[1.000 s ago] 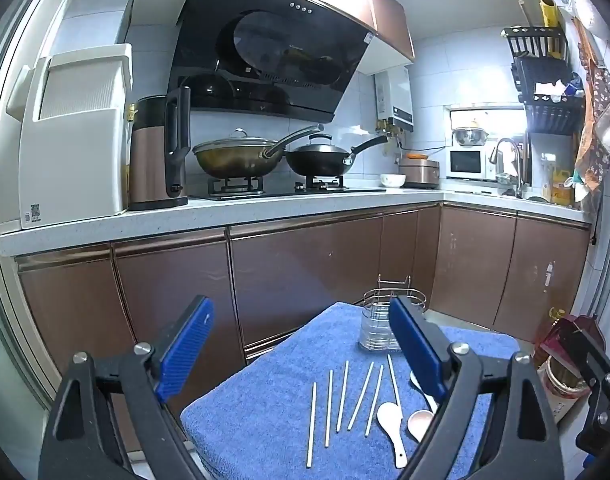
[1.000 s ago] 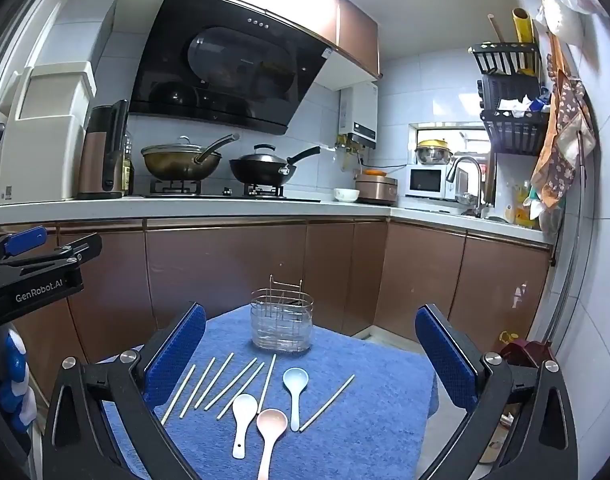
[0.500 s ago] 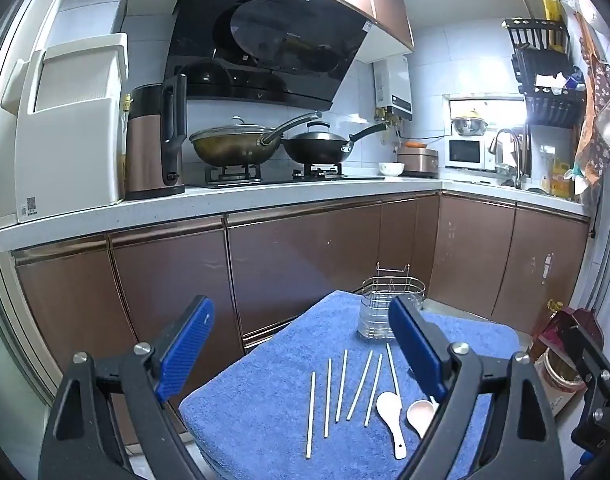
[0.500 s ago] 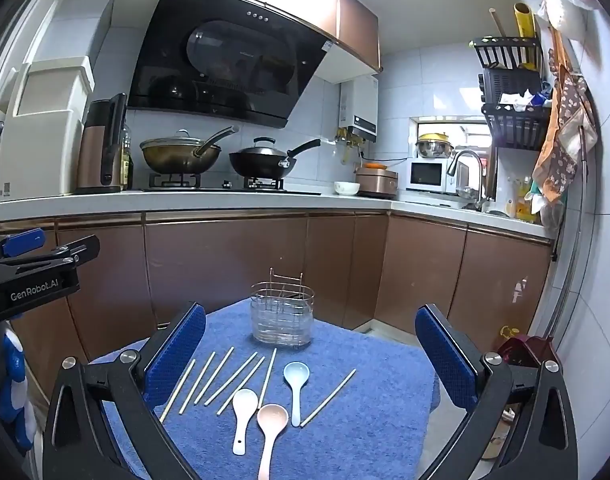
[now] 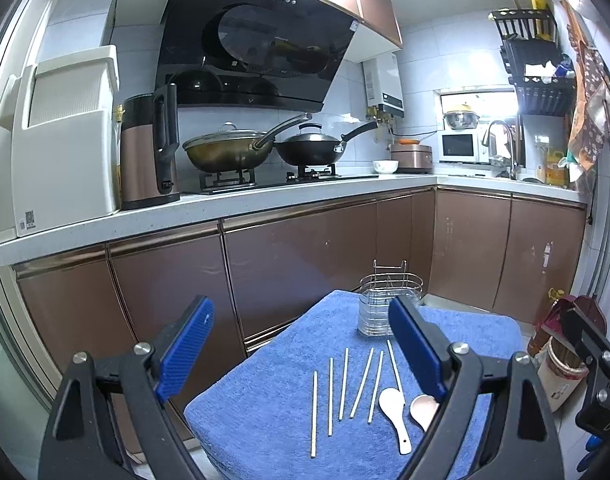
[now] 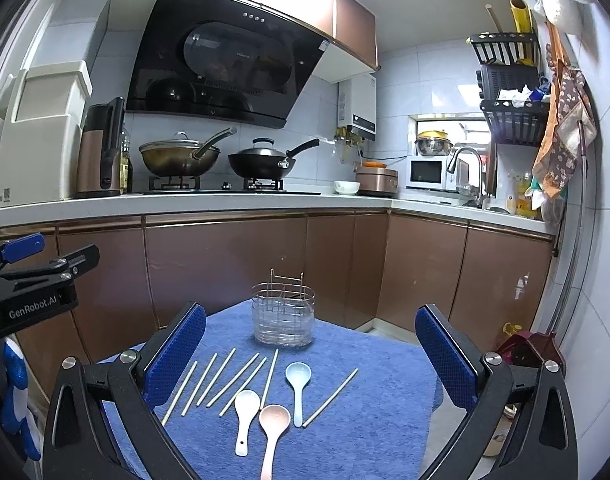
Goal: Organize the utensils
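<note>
1. While both tools hang above the blue towel (image 6: 385,400), the right gripper (image 6: 311,354) stands wide, its blue pads (image 6: 177,354) far apart with nothing between them.
2. From the right wrist view, the wire utensil holder (image 6: 283,314) stands upright at 12 o'clock beyond that gap, at the towel's far edge.
3. Six chopsticks (image 6: 221,378) fan across the towel near the 9 o'clock pad; a seventh chopstick (image 6: 331,398) lies apart toward 3 o'clock.
4. A white spoon (image 6: 245,416), pink spoon (image 6: 271,432) and pale blue spoon (image 6: 297,388) lie at 6 o'clock of the holder, close together.
5. Equally wide and empty is the left gripper (image 5: 301,354); in its view the chopsticks lie between the pads, while the holder sits at 1 o'clock, partly hidden by the right-hand pad (image 5: 415,350).
</note>
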Motion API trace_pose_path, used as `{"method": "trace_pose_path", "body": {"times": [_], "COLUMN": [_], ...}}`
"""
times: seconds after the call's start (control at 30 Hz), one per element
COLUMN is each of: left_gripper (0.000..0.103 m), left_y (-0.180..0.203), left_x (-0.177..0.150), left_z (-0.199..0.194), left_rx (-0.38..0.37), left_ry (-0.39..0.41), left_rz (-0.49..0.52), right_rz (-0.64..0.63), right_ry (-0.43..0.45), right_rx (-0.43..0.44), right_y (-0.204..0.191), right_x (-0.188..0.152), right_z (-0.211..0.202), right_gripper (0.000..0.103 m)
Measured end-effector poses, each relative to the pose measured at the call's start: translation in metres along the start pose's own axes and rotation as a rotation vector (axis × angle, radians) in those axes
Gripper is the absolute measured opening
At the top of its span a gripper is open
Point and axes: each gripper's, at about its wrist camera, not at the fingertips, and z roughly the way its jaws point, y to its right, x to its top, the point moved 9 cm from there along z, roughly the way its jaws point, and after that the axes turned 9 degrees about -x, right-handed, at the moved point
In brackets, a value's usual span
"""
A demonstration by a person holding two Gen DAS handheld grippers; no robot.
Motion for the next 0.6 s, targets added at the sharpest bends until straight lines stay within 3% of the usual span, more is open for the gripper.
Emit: {"method": "trace_pose_path", "body": {"times": [0.6], "left_gripper": [0.089], "left_y": [-0.001], "left_x": [-0.002], "left_z": [0.002], "left_rx": [0.005], "left_ry": [-0.011], "left_rz": [0.004], "right_rz": [0.038], "right_ry": [-0.015], "right_rx": [-0.012], "right_y": [0.008], "right_x": [-0.003], "right_z": [0.005], "right_gripper": [0.103]}}
